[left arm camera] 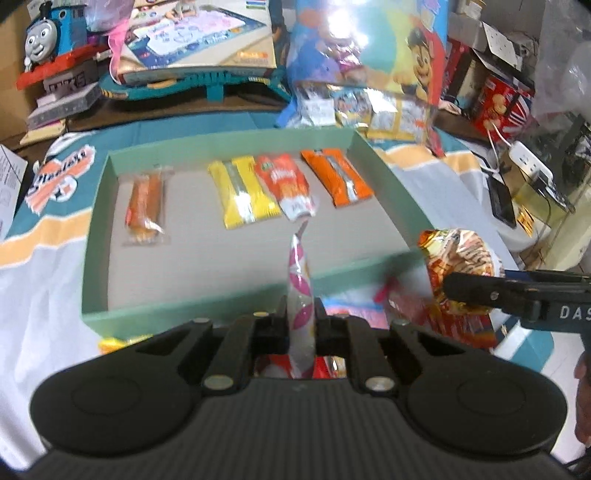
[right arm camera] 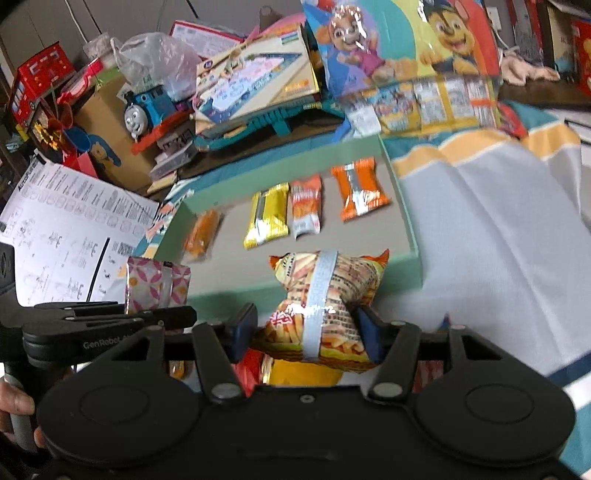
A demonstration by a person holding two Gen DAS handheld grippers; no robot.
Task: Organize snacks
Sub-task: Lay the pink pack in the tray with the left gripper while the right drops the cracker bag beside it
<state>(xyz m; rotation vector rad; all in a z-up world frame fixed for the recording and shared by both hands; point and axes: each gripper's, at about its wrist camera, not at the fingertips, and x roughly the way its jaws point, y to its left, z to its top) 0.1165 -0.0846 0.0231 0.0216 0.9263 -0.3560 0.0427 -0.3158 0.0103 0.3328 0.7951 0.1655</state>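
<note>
A shallow green box (left arm camera: 229, 142) (right arm camera: 412, 229) lies on the cloth and holds several snack packets: a clear orange one (left arm camera: 145, 205), a yellow one (left arm camera: 242, 192), an orange-white pouch (left arm camera: 286, 184) and an orange one (left arm camera: 336, 175). My left gripper (left arm camera: 301, 314) is shut on a pink-patterned white packet (left arm camera: 301, 291), held edge-on just before the box's near wall; it also shows in the right wrist view (right arm camera: 155, 282). My right gripper (right arm camera: 306, 332) is shut on a crinkled orange chip bag (right arm camera: 325, 295), held near the box's near right corner (left arm camera: 458, 258).
More loose snacks lie below both grippers on the cloth (right arm camera: 295, 369). Behind the box stand a Thomas train toy (left arm camera: 48, 33), a boxed play mat (left arm camera: 199, 33) and a Paw Patrol bag (left arm camera: 369, 55). A power strip (left arm camera: 528, 162) lies right; an instruction sheet (right arm camera: 66, 221) lies left.
</note>
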